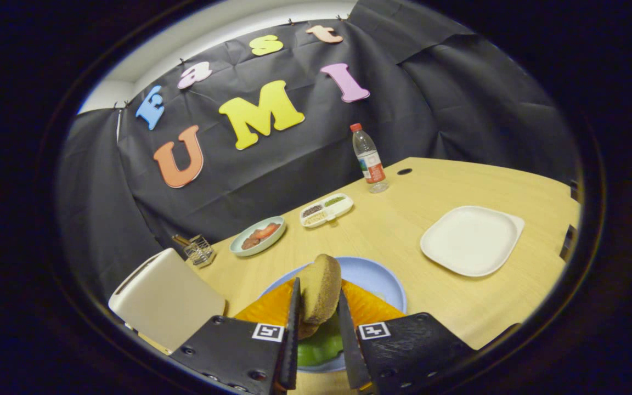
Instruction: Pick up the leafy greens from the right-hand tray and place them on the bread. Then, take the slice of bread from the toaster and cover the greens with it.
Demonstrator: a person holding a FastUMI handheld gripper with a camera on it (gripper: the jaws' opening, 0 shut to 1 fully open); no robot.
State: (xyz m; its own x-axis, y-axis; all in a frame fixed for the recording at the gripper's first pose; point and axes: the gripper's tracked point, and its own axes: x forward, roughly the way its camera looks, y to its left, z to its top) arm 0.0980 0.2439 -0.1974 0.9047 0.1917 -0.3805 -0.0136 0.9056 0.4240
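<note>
My gripper (pixel 319 307) is shut on a brown slice of bread (pixel 320 291), which stands on edge between the two fingers, tilted a little. It hangs over a light blue plate (pixel 373 277). Under the bread, green leafy greens (pixel 321 346) lie on the plate, partly hidden by the fingers. I cannot see a lower slice of bread beneath the greens. The white toaster (pixel 165 299) stands left of the fingers, its slot on top. The white square tray (pixel 472 238) lies to the right, with nothing on it.
Beyond the blue plate sit a pale green plate (pixel 258 236) with red slices, a white divided dish (pixel 327 209) with small fillings, and a clear bottle (pixel 368 159) with a red cap. A small wire rack (pixel 198 249) stands behind the toaster. The table's right edge lies past the white tray.
</note>
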